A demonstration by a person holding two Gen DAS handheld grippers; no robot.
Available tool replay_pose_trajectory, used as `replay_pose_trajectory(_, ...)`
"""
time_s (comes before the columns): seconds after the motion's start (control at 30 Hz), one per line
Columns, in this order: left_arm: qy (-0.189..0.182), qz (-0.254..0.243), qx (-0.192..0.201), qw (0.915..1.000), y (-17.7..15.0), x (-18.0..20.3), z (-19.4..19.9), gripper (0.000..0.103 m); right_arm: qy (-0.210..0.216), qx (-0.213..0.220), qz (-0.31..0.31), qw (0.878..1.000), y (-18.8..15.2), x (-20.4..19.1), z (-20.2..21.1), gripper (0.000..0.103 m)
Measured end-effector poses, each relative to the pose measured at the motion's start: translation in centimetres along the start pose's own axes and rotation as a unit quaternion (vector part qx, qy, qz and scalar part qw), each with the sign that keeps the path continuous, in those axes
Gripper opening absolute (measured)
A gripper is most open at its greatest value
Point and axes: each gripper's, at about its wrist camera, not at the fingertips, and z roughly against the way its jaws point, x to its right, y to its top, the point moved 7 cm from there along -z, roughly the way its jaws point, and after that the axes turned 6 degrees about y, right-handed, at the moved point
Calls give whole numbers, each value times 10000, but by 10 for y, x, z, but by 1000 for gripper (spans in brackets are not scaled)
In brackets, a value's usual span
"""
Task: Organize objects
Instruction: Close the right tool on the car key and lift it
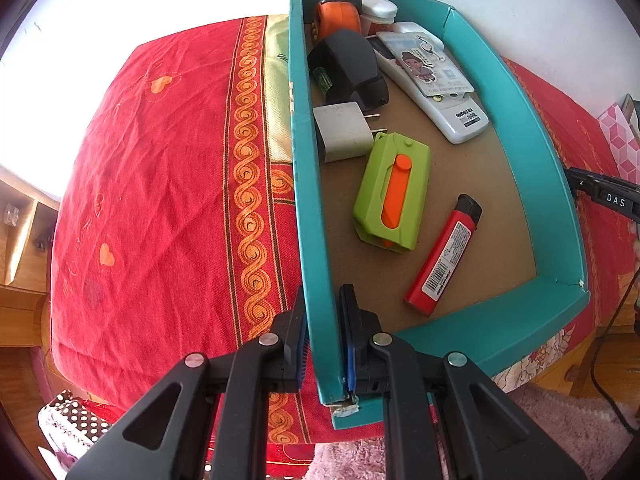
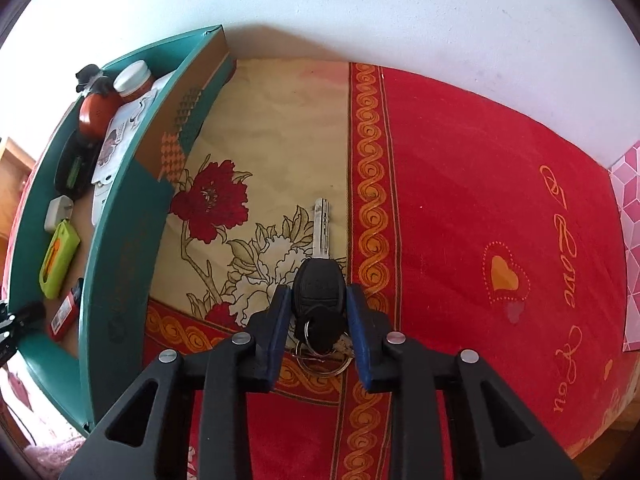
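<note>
- On the bed's red patterned bedspread (image 2: 480, 200), a car key (image 2: 320, 280) lies flat, just beside the teal box (image 2: 116, 256), its metal blade pointing away toward the wall.
- The right claw (image 2: 318, 320) straddles the key's black plastic head, one blue pad on each side; the jaws are part open, and whether the pads already touch the head I cannot tell, so nothing looks gripped yet.
- The key is probably light and stiff, with a hard, slightly smooth head; a key ring (image 2: 320, 360) and a smaller black fob hang loose behind it and will likely swing once lifted.
- The wide black head looks the best place to take hold, squeezed across its flat sides; the thin blade would be harder to pinch off soft cloth.
- The right claw reaches in low, nearly level with the bedspread, fingers pointing along the key.
- The left claw (image 1: 322, 328) is closed on the box's side wall near one corner, one finger inside and one outside, steadying it.
- Inside the box lie a green case (image 1: 394, 192), a red lighter (image 1: 444, 256), a white plug (image 1: 344, 132), a black charger (image 1: 352, 68) and a remote control (image 1: 440, 92).
</note>
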Motion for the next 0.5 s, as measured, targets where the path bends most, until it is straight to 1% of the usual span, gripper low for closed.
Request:
replay_pose_trajectory(0.1,4,-22,-4,10000,-1,0,0,11,158,57,-79,9998,-1,0,5,29)
replay_pose_trajectory(0.2,1,-55,-8,10000,-1,1,0,12,186,161,-126,9996,-2,-4,13,29)
replay_pose_trajectory(0.33,-12,-79,1,10000,0,2,0,12,357,236,-221,9988,-5,-7,25,29)
replay_pose_trajectory(0.47,-26,-71,7,10000,0,2,0,12,444,356,-130,9983,-5,-18,43,29)
replay_pose_trajectory(0.5,-34,-64,10,10000,0,2,0,12,460,374,-104,9982,-3,-15,46,29)
